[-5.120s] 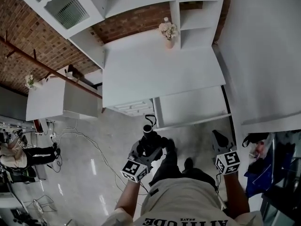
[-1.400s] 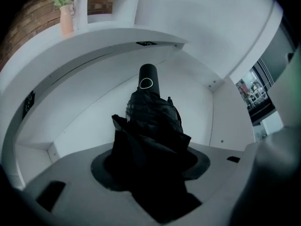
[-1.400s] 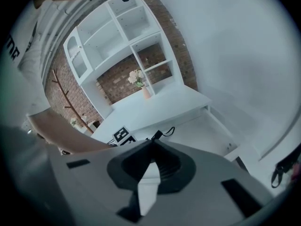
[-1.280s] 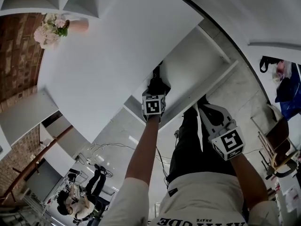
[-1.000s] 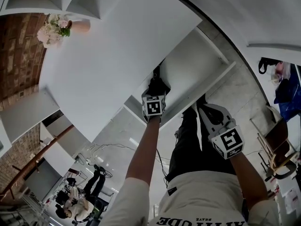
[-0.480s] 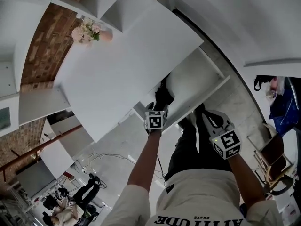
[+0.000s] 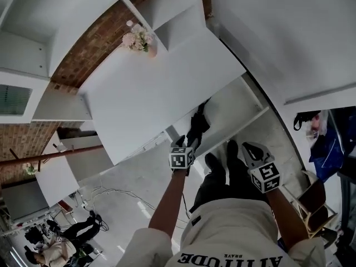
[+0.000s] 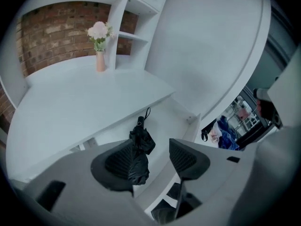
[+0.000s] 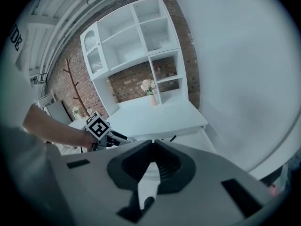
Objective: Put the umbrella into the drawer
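1. The black folded umbrella (image 8: pixel 140 147) lies inside the open white drawer (image 8: pixel 176 119), lengthwise, touching its floor. Its fabric is crumpled and matte, and a thin strap loop sits at the end furthest into the drawer.
2. The left gripper (image 8: pixel 150 143) hangs above the drawer with its jaws wide. They have just been closing a little, yet they press on nothing. The umbrella shows through the gap, down in the drawer and clear of the ribbed dark pads (image 8: pixel 120 161).
3. The right gripper (image 9: pixel 153 143) is off to the side of the drawer, its jaw tips brought together on nothing.
4. Only the left gripper view shows the umbrella's folds and strap. In the head view it is a dark streak in the drawer, its near end cut off behind the left gripper.
5. Only the right gripper view takes in the whole white shelf unit (image 9: pixel 134 36) standing behind the drawer, and a bare coat stand (image 9: pixel 69 81) against the brick.
6. Just over the drawer runs a smooth white desk top (image 7: pixel 150 99), with a pale vase of pinkish flowers (image 7: pixel 139 39) at its back.
7. Behind that is a rough red brick wall (image 7: pixel 92 52).
8. Beyond the drawer's far side hangs something blue (image 7: pixel 328 143), too small to make out.
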A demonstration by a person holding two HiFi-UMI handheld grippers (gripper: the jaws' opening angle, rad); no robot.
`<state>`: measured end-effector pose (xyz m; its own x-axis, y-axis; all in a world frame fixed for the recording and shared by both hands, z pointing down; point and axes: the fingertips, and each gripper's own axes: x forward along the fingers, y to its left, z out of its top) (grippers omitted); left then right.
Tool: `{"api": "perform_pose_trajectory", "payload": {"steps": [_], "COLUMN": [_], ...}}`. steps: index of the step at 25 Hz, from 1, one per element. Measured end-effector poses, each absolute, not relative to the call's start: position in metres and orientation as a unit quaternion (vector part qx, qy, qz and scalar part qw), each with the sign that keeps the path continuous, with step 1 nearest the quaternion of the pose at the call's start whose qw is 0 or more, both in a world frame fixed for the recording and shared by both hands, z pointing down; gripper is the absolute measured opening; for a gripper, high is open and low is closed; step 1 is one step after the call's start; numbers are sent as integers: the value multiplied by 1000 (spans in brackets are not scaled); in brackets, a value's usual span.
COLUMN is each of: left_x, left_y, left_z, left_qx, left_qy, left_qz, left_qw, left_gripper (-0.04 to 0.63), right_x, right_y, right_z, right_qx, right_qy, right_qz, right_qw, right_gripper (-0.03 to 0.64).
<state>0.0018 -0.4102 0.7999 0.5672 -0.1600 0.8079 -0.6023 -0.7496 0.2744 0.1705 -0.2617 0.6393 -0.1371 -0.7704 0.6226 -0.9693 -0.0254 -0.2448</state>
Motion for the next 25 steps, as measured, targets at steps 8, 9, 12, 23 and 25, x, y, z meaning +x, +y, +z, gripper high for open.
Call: {"api": "perform_pose_trajectory", "payload": {"steps": [8,9,12,23,25], "left_x": [-38,-43,-61,-107,-110], "left_y": [-391,-390,-385,-366,-361], "left_z": [717,706,675,635,627], "left_qx": [871,876,889,890,891], "left_qy": [-230,-229,-233,-276,-283], "left_qz": [312,303,272,221,210], "left_qw": [303,298,286,287,285], "left_gripper": [225,217,185,86,75], "right_x": [161,160,150,141,147], "right_y": [-252,-253,-246,-211,-211], "right_z": [605,600,589,571,565], "right_qx": [665,667,669,681,683], "right_qy": [-675,-675,-678,-676,-677], "right_qz": [281,275,263,262,255], "right_qw": [153,152,150,105,100], "right_gripper": [35,34,34,34,34]}}
